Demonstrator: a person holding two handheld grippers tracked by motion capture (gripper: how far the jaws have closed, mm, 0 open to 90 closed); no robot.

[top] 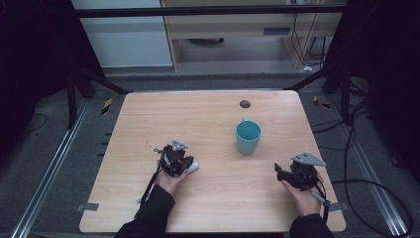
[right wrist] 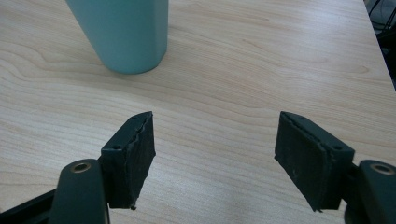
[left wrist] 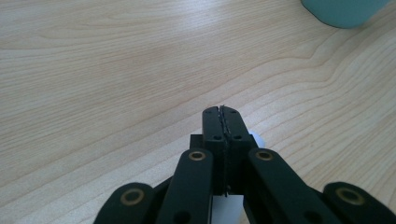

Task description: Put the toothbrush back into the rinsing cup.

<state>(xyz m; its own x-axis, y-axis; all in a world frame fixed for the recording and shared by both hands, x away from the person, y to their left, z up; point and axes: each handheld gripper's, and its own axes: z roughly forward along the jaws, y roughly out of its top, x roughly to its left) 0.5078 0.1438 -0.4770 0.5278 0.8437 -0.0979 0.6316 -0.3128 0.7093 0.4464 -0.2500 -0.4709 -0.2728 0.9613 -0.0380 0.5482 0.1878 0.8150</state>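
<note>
A teal cup [top: 247, 137] is seen standing upright on the bare wood of the table [top: 208, 114], right of the table's middle and well short of the far edge, with a small dark round disc [top: 244, 104] set in the tabletop just beyond it. The left gripper [top: 190, 166] is held low over the table, near the person's edge and left of the cup, well apart from it. In the left gripper view its 2 black jaws are pressed together, pad against pad, with nothing pinched between them; a small white object [left wrist: 255, 139] is seen under them, resting on the wood, and what it is cannot be told. The right gripper [top: 277, 171] is held at the right side of the table, nearer the person than the cup and apart from it. In the right gripper view its 2 jaws are spread wide, with only bare wood between them, and the cup is seen ahead and to the left of them.
</note>
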